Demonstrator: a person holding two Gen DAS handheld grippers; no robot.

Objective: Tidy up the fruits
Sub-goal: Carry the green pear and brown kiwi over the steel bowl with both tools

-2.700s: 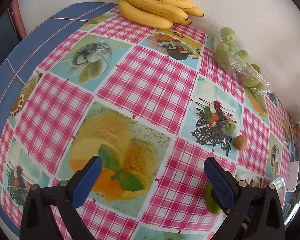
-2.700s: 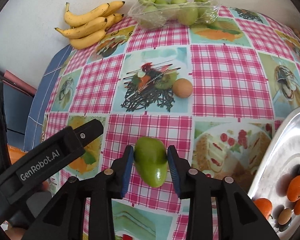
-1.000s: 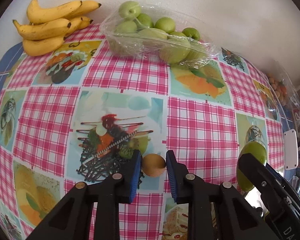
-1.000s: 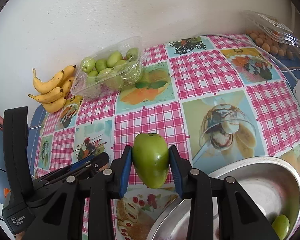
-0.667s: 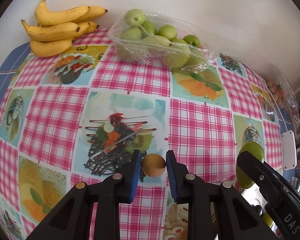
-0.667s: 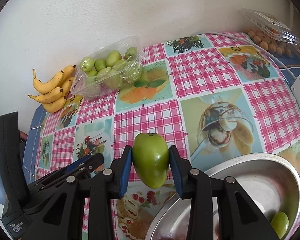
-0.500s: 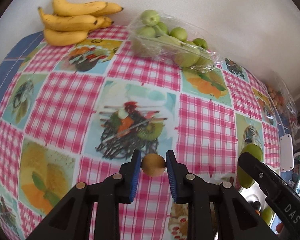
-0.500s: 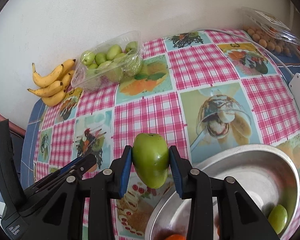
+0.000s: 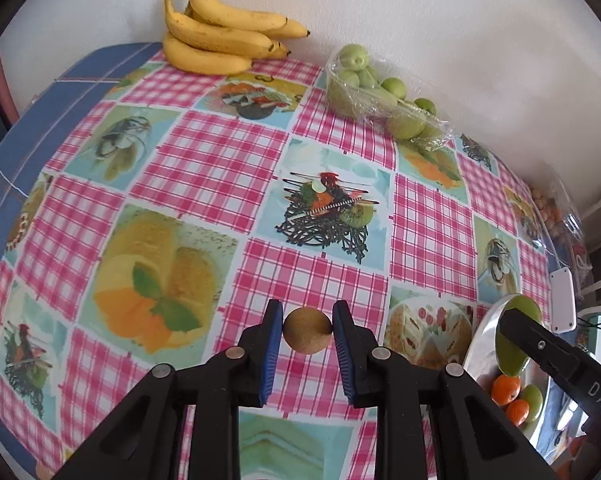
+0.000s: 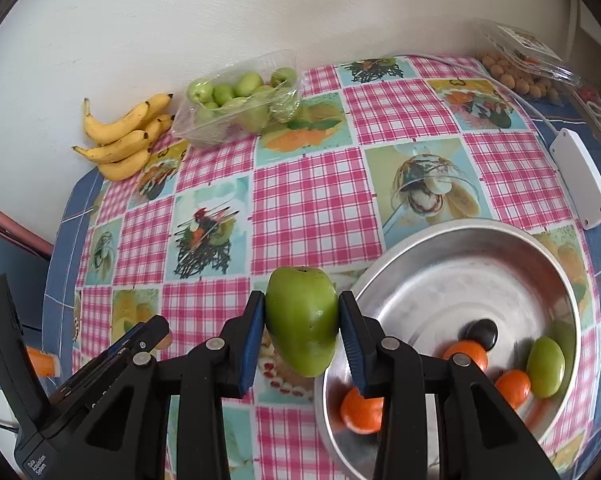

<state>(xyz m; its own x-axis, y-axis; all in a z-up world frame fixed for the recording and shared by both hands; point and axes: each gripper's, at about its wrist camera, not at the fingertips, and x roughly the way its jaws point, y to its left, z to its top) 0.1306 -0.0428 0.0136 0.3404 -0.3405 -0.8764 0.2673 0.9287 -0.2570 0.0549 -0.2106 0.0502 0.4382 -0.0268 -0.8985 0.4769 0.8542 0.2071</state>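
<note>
Looking along the left gripper [image 9: 307,333], its jaws pinch a small brown fruit [image 9: 307,333] above the tablecloth, left of the metal bowl [image 9: 478,344]. From the right gripper [image 10: 302,330], jaws clamp a green mango [image 10: 301,317] at the bowl's near-left rim; both seem mid-carry, needing release over the bowl.

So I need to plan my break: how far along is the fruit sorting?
Partly done. The metal bowl already holds oranges and a green fruit. The right hand-held gripper grips a green mango, the left hand-held gripper a small brown fruit. Neither is dropped in yet.
</note>
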